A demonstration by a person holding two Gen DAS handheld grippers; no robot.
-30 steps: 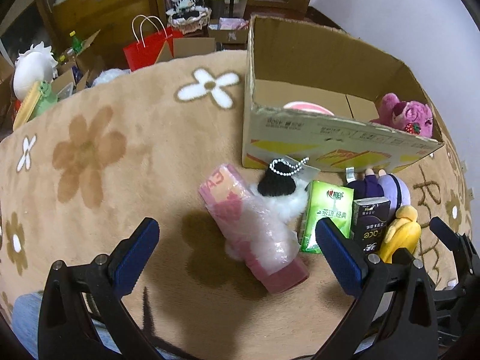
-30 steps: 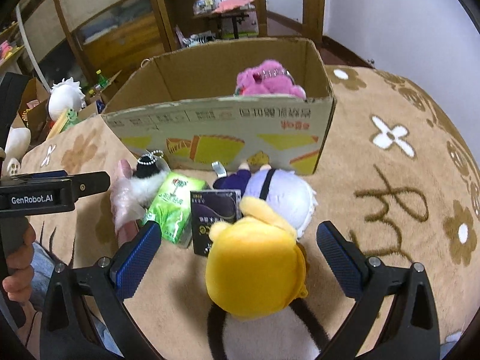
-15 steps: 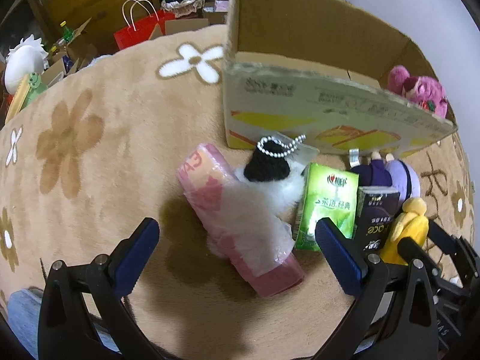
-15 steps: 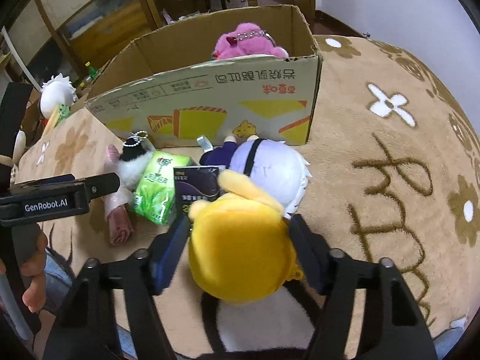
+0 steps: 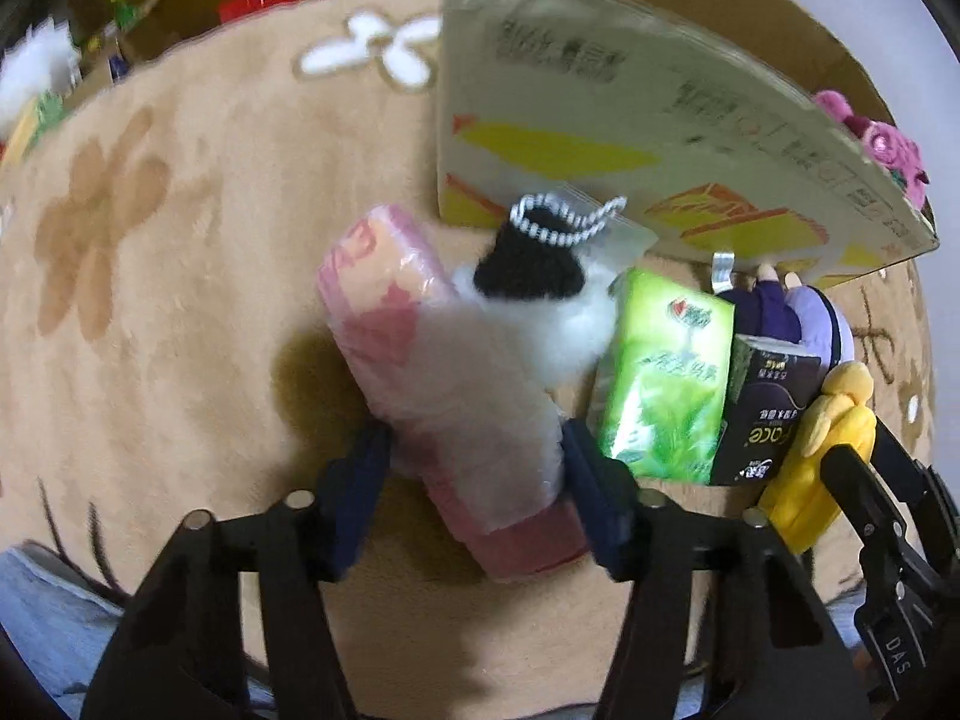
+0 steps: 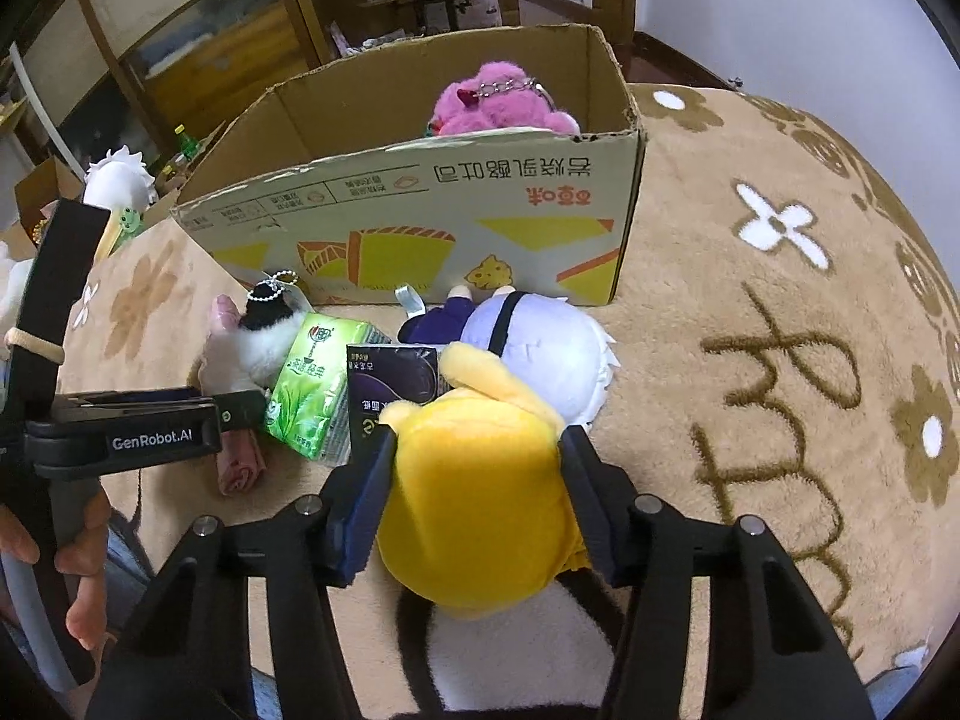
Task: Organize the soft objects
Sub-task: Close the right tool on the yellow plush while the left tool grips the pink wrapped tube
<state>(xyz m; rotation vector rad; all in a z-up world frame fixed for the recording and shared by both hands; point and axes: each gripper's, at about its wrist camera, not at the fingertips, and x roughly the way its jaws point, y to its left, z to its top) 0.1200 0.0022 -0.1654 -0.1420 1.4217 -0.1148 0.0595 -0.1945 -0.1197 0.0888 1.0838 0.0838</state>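
Closing on the yellow plush (image 6: 480,498), right tongs (image 6: 474,480) pinch it; left tongs (image 5: 474,480) close around the pink wrapped roll (image 5: 444,384) on the carpet (image 6: 750,360). Beyond, cardboard box (image 6: 420,204) holds pink plush (image 6: 492,102).

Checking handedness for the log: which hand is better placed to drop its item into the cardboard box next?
Right, probably: the right tool is closing on the yellow plush, facing the cardboard box. The left tool is closing around the pink wrapped roll, off the box's corner.

The left gripper (image 5: 477,468) is closing around the pink wrapped roll (image 5: 444,384), apparently touching it.
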